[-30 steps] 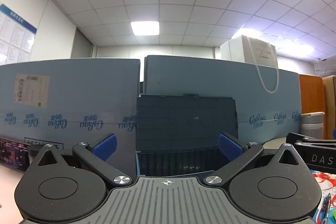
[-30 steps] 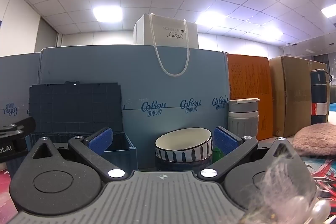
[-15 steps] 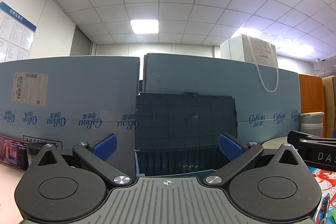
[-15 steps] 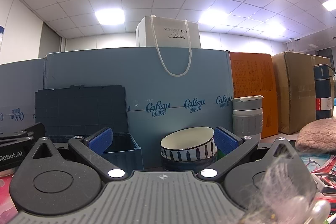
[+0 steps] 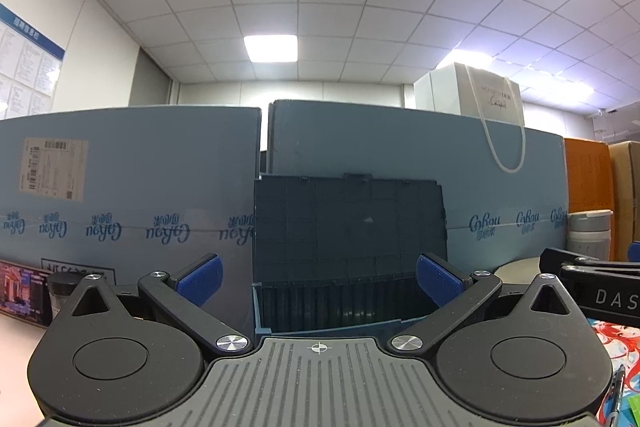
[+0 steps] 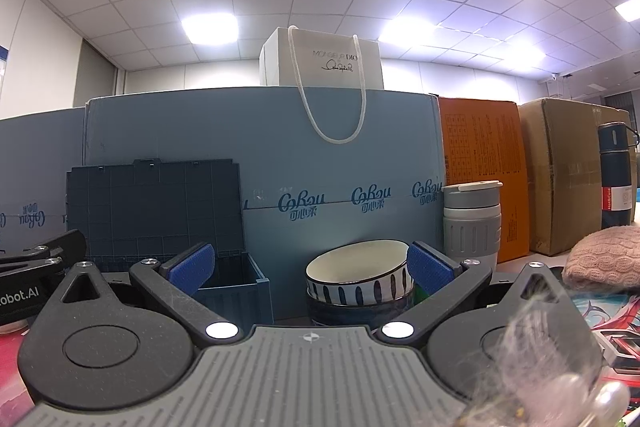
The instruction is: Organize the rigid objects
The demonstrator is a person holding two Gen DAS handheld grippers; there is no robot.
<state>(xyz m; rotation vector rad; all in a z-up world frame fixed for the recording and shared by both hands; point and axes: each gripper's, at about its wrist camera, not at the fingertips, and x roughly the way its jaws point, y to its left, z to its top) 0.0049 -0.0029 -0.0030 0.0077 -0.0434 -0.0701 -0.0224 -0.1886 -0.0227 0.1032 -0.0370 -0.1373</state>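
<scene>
A dark blue storage box with its lid raised stands straight ahead of my left gripper, which is open and empty. The box also shows in the right wrist view, at left. My right gripper is open and empty. Beyond it stands a stack of striped ceramic bowls. A grey lidded cup stands to their right. A dark blue thermos stands at the far right.
Tall blue cartons wall off the back, with a white paper bag on top. Orange and brown cartons stand at right. A pink knitted item lies on a colourful mat. A small jar stands at left.
Both grippers shifted slightly; the box and bowls drifted a little in view. Both stay open and empty.
</scene>
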